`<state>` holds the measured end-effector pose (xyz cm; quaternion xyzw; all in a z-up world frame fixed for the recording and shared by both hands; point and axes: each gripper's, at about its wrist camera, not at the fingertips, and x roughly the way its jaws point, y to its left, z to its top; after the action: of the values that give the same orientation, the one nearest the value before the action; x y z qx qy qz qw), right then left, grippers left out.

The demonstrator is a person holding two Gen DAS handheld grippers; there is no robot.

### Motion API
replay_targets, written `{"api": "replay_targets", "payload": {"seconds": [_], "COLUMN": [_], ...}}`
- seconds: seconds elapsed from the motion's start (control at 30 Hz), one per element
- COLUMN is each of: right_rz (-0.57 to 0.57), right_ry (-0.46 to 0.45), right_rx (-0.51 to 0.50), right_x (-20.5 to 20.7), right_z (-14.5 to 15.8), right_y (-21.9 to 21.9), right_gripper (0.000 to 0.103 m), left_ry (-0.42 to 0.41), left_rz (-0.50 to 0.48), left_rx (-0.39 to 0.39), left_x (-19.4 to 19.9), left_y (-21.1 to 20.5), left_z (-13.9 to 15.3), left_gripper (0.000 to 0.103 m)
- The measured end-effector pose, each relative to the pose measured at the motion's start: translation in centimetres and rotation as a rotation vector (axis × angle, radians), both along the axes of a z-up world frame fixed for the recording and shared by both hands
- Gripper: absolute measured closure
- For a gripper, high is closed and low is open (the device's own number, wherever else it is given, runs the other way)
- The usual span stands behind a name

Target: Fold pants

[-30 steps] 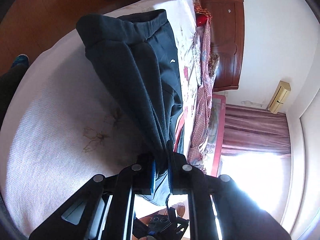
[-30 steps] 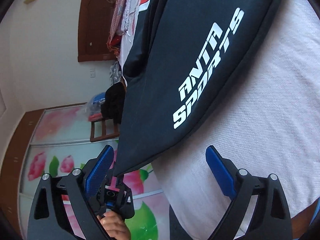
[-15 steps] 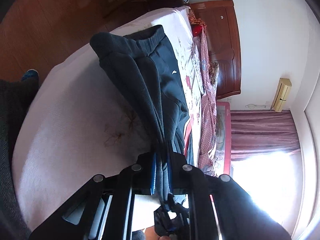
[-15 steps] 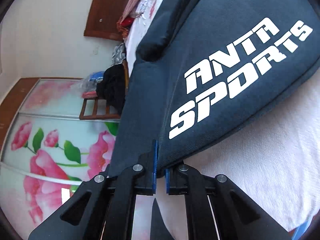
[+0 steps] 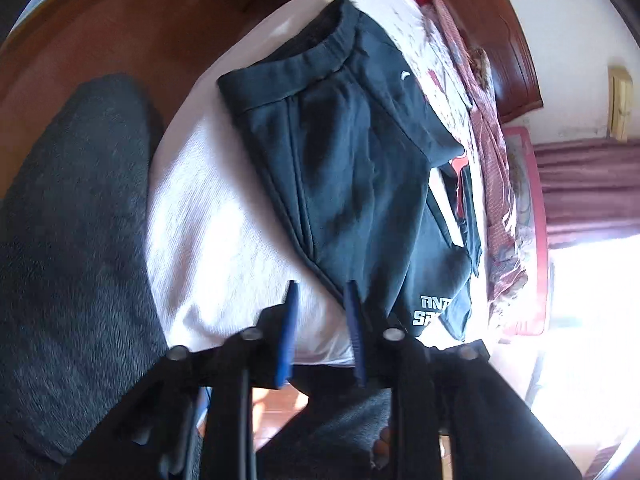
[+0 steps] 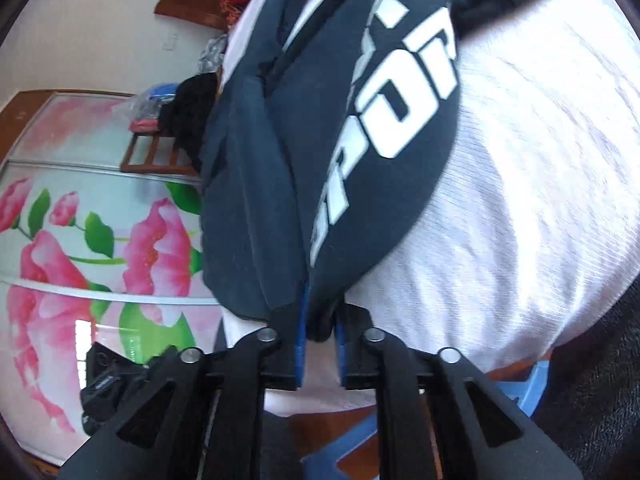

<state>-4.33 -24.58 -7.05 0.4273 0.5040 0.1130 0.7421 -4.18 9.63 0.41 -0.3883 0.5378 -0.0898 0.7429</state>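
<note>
Your left gripper (image 5: 320, 300) hangs over the near edge of the bed (image 5: 224, 248) with its blue pads (image 5: 289, 320) spread apart and nothing between them; the hem of the pants (image 5: 352, 168) lies just beside the right-hand pad, apart from it as far as the left wrist view shows. The pants lie on the pale bedcover with the waistband (image 5: 304, 60) toward the far end of the bed and the legs running back toward you, the white lettering (image 5: 432, 312) on the lower leg close to the near edge. Other clothes (image 5: 496, 184) are heaped along the right side of the bed, clear of the fold. Your right gripper (image 6: 320, 340) has its jaws nearly together and pinching a bunch of dark cloth at the leg end of the pants (image 6: 360, 160), right at the near edge of the bed (image 6: 520, 200); the fabric rises from that pinch in loose folds, so this end looks lifted, not laid flat. By the look of it you are at the lengthwise stage: the legs seem to lie one on the other, and the cross fold toward the waistband is not yet made. For the next move, close your left gripper on the hem corner beside it, so both hold the leg end level, then carry that end up toward the waistband without letting the layers slide apart.
</note>
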Motion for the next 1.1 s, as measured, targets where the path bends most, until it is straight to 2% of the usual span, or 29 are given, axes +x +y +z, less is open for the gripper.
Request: {"api": "replay_targets", "payload": {"seconds": [0.03,0.07,0.1,0.2,0.23,0.27,0.3,0.37,0.43,0.47,0.53,0.6,0.7,0.73,0.87,0.9,0.93,0.97,1.1], "right_rz": [-0.009,-0.022,-0.041,-0.147,-0.215,-0.3,-0.381,-0.542,-0.644,-0.678,-0.716,-0.757,-0.79,-0.793,-0.809,-0.807,-0.778,-0.726,-0.662], "right_ry": [-0.03,-0.065,-0.089,-0.134,-0.125,-0.113,-0.115,-0.121,-0.116,-0.108,-0.092,-0.065,-0.018,-0.001,0.079,0.081,0.081,0.087,0.002], "right_rx": [0.064,0.101,0.095,0.055,0.031,0.002,-0.031,-0.104,-0.176,-0.222,-0.292,-0.334,-0.451,-0.469,-0.498,-0.548,-0.593,-0.64,-0.793], "right_x": [-0.4,-1.0,-1.6,-3.2,-3.6,-4.0,-4.5,-5.9,-6.2,-5.8,-4.7,-3.4,-1.3,-0.6,0.8,1.3,1.8,2.5,2.5], "right_z": [0.1,0.6,1.4,3.4,3.8,4.3,4.7,5.8,6.8,7.3,7.9,7.9,7.8,7.5,5.7,5.8,6.1,6.3,9.4], "right_y": [-0.3,-0.8,-1.5,-6.4,-8.9,-11.9,-14.9,-20.3,-24.7,-26.4,-29.2,-31.6,-33.9,-34.4,-36.0,-35.6,-35.5,-35.2,-33.7], "right_gripper": [0.066,0.062,0.056,0.056,0.056,0.056,0.056,0.056,0.056,0.056,0.056,0.056,0.059,0.064,0.066,0.071,0.092,0.098,0.098], "left_ry": [-0.041,-0.077,-0.127,-0.412,-0.477,-0.504,-0.481,-0.388,-0.299,-0.277,-0.258,-0.253,-0.255,-0.249,-0.245,-0.247,-0.248,-0.249,-0.249], "left_rz": [-0.005,-0.024,-0.084,-0.249,-0.305,-0.354,-0.376,-0.406,-0.382,-0.376,-0.351,-0.365,-0.369,-0.362,-0.324,-0.328,-0.333,-0.339,-0.344], "left_rx": [0.032,0.062,0.086,0.234,0.279,0.332,0.376,0.351,0.379,0.377,0.418,0.468,0.544,0.554,0.56,0.57,0.581,0.587,0.588], "left_x": [0.9,2.1,3.6,7.5,8.5,9.4,10.7,11.4,11.2,10.6,9.2,7.8,6.7,6.6,6.4,6.4,6.2,6.2,6.3], "left_y": [-0.1,-0.3,-0.9,-2.8,-3.4,-3.9,-4.3,-3.9,-3.2,-3.1,-2.9,-3.2,-4.0,-4.0,-4.5,-4.8,-4.9,-5.1,-5.0], "left_z": [0.6,1.1,1.5,3.5,3.7,3.2,2.7,0.7,-1.0,-1.8,-2.7,-3.2,-3.2,-3.1,-3.2,-3.3,-3.4,-3.4,-3.5], "left_gripper": [0.052,0.035,0.031,0.028,0.028,0.028,0.028,0.029,0.03,0.031,0.035,0.035,0.035,0.035,0.03,0.029,0.027,0.025,0.021]}}
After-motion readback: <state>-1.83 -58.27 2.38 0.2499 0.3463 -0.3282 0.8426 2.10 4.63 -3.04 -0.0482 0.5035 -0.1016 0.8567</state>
